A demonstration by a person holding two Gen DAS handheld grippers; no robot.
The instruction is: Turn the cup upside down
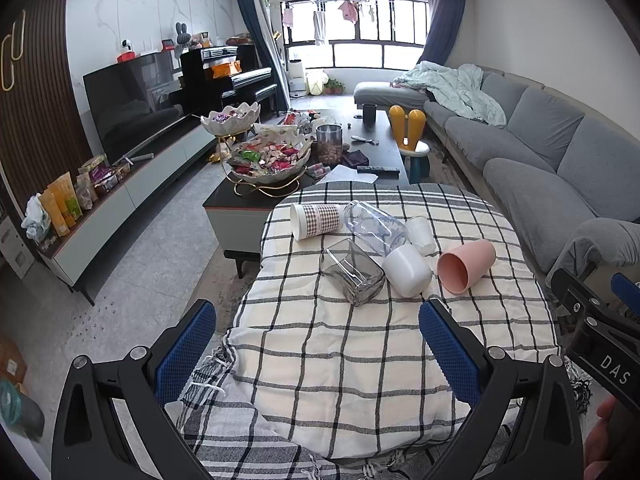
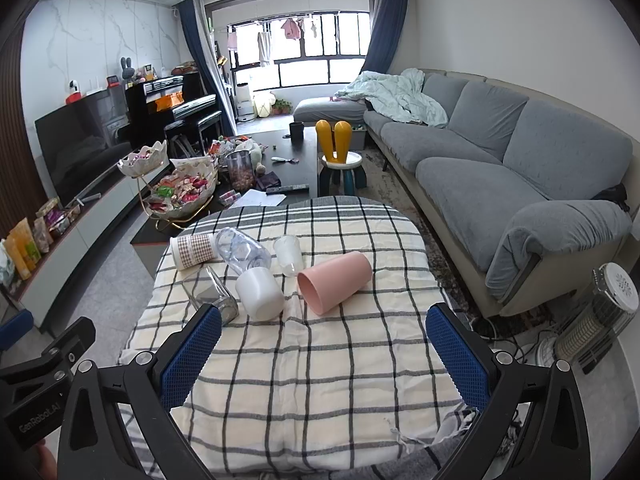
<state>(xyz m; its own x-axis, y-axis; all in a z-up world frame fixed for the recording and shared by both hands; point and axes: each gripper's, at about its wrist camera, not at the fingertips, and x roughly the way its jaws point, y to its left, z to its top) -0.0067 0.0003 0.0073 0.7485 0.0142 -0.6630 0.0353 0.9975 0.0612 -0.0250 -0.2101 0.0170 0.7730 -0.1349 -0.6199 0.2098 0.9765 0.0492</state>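
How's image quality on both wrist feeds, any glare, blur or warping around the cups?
Left wrist view: sharp; the window is blown out, fisheye bends the sofa, and the pink cup reads clearly. Right wrist view: also sharp, dark vignette in the corners, soft shadows; the clear bottle is faint against the checked cloth.

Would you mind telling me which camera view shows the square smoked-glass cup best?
The left wrist view: the square smoked-glass cup lies on its side in full view on the checked cloth, beside the white cup. In the right wrist view, a blue finger pad partly covers it.
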